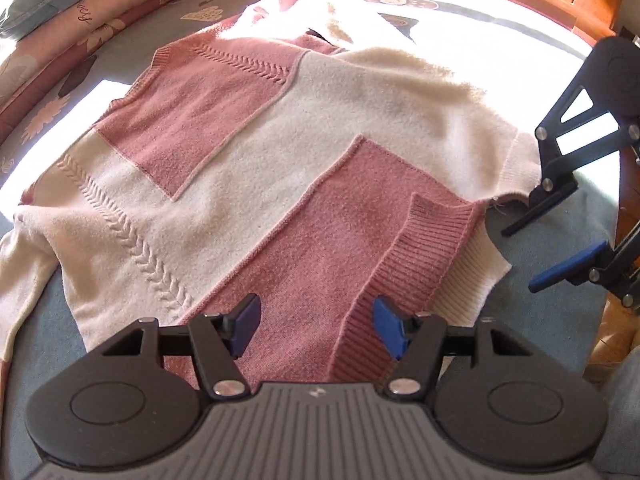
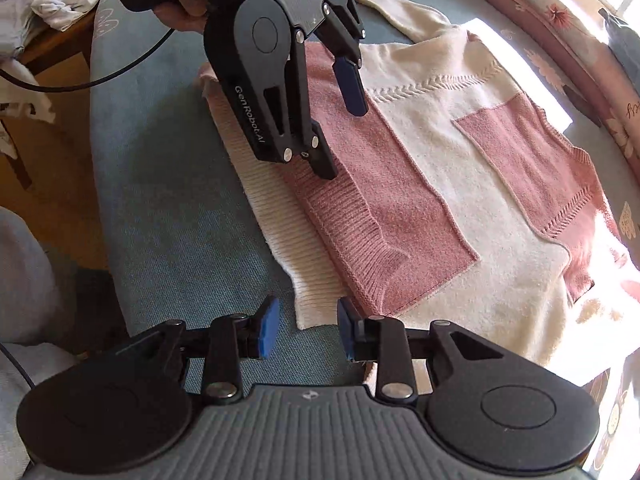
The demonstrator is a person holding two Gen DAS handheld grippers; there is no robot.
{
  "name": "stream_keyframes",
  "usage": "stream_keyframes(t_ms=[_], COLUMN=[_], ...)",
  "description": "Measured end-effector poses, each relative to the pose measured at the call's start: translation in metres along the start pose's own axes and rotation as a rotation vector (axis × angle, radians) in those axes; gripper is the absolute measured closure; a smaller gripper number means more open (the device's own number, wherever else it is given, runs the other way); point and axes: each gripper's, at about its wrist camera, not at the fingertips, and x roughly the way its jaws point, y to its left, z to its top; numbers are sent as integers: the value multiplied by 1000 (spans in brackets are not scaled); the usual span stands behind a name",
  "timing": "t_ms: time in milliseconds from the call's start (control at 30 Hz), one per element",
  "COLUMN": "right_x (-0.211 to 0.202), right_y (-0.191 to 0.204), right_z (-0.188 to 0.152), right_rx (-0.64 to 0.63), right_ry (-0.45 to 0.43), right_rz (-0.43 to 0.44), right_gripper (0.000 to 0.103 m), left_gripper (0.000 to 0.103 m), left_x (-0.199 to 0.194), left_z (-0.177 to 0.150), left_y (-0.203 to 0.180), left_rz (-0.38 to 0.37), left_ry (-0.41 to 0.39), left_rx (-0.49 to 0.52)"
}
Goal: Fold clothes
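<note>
Your left gripper [image 2: 340,136] carries white lettering on its black arm — "GenRobot.AI" — readable only from the right wrist view. Its jaws stand spread over the sweater [image 1: 280,152], nothing pinched between the blue pads. The sweater lies flat on the blue-grey bed cover [image 2: 172,208]: fuzzy cream and pink patchwork knit, ribbed hem, braided cable stitch. Your right gripper [image 2: 306,332] hangs just off the hem's corner, jaws apart and empty. The left view alone shows a floral pillow [image 1: 60,20] with cursive script, too blurred to read.
</note>
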Motion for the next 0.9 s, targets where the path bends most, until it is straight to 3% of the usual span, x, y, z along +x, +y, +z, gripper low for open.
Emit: stream_keyframes(t_ms=[167,200,233,400,500,700,767,900], right_x=[32,31,30,9,-2,-12,-14,-17], right_y=[7,5,3,-13,-21,-21,-20,-16], right_z=[10,12,15,21,23,25,24,21], right_rx=[-64,-62,-52,9,36,13,7,7], right_ry=[24,28,36,-13,-32,-32,-37,-44], right_rz=[2,15,6,-4,11,36,39,46], right_gripper=[68,89,101,101,101,101,101,101], left_gripper=[40,40,40,40,40,44,50,92], left_x=[-15,-23,-32,-64,-57,-22,-9,3], left_z=[-3,-5,-7,-20,-25,-26,-22,-18], left_y=[-7,-10,-13,-42,-62,-75,-71,-66], left_rz=[-5,-5,-7,-88,-153,-91,-109,-89], left_ry=[-24,-48,-77,-169,-142,-105,-52,-10], left_rx=[39,51,67,170,246,305,293,303])
